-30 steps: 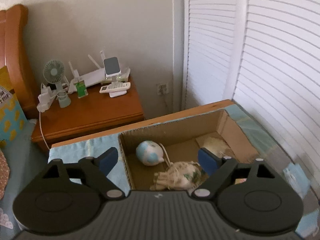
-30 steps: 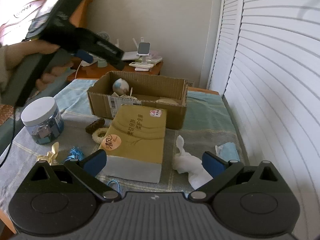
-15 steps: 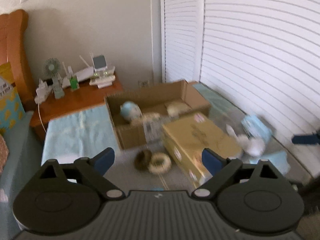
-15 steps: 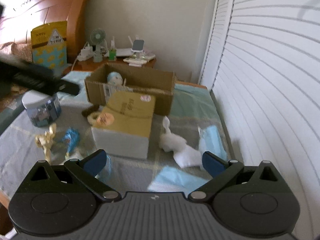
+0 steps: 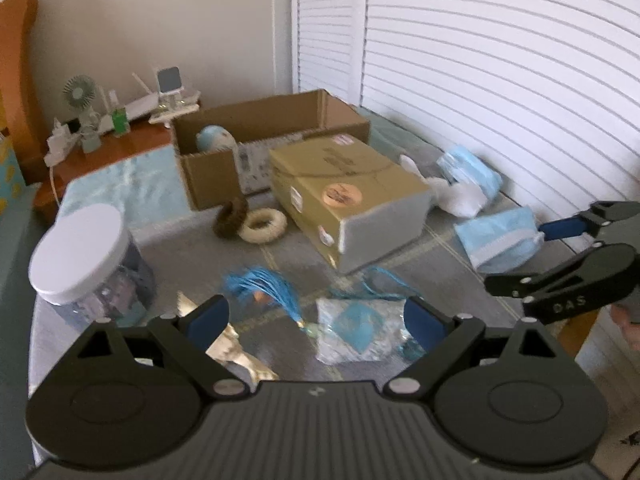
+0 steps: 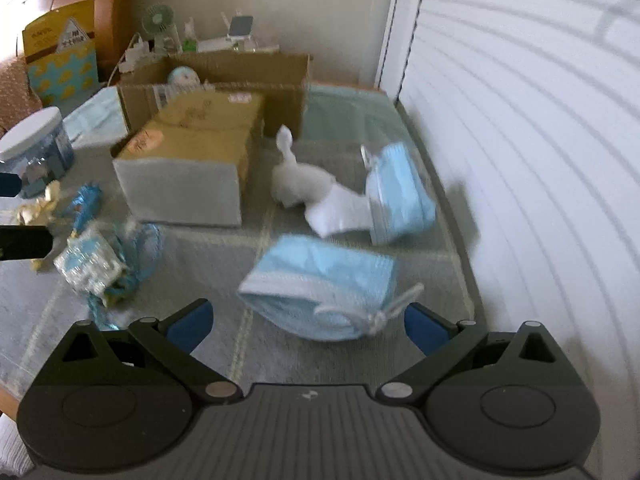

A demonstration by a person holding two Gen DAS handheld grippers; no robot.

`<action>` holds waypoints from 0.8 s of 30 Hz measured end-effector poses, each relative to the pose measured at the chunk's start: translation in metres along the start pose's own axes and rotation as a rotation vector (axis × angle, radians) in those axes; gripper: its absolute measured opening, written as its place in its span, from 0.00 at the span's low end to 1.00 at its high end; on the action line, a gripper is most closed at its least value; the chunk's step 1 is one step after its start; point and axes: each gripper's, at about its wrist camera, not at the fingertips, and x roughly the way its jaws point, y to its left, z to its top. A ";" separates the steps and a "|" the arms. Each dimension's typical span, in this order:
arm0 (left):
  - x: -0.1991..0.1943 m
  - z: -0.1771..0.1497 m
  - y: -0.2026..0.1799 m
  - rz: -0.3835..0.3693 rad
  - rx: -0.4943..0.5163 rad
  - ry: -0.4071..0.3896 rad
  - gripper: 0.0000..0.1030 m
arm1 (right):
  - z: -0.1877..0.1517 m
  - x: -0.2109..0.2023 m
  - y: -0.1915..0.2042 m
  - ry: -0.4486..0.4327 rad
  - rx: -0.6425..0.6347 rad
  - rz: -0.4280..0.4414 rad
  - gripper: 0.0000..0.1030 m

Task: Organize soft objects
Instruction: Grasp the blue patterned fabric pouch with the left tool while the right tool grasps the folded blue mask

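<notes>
An open cardboard box at the back holds a pale blue ball. My left gripper is open and empty above a blue-patterned sachet and a blue tassel. My right gripper is open and empty just short of a blue face mask. A second blue mask and a white cloth lie beyond it. The right gripper also shows in the left wrist view.
A tan and grey closed carton lies mid-table. A white-lidded jar stands left. Brown and cream rings lie by the box. A gold ribbon lies left. White louvred doors run along the right. A nightstand stands behind.
Both grippers have pulled back from the cardboard box toward the near table edge. The left now hangs over the sachet, and the right over the near blue mask.
</notes>
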 end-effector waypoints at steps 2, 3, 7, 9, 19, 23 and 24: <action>0.004 -0.002 -0.003 -0.004 0.001 0.010 0.91 | -0.004 0.006 -0.004 0.017 0.019 0.008 1.00; 0.006 -0.002 -0.004 -0.006 0.003 0.016 0.91 | -0.005 0.010 -0.005 0.027 0.026 0.010 1.00; 0.016 -0.007 -0.009 -0.027 0.012 0.046 0.91 | -0.007 0.015 -0.010 0.019 0.044 0.030 1.00; 0.021 -0.009 -0.014 -0.025 0.023 0.062 0.91 | -0.008 0.016 -0.010 0.005 0.041 0.033 1.00; 0.045 -0.012 -0.025 -0.025 0.021 0.121 0.89 | -0.008 0.020 -0.011 -0.060 0.033 0.039 1.00; 0.049 -0.013 -0.028 -0.020 0.005 0.118 0.87 | -0.008 0.021 -0.011 -0.064 0.030 0.041 1.00; 0.049 -0.012 -0.028 -0.019 0.005 0.115 0.85 | -0.008 0.021 -0.011 -0.064 0.029 0.041 1.00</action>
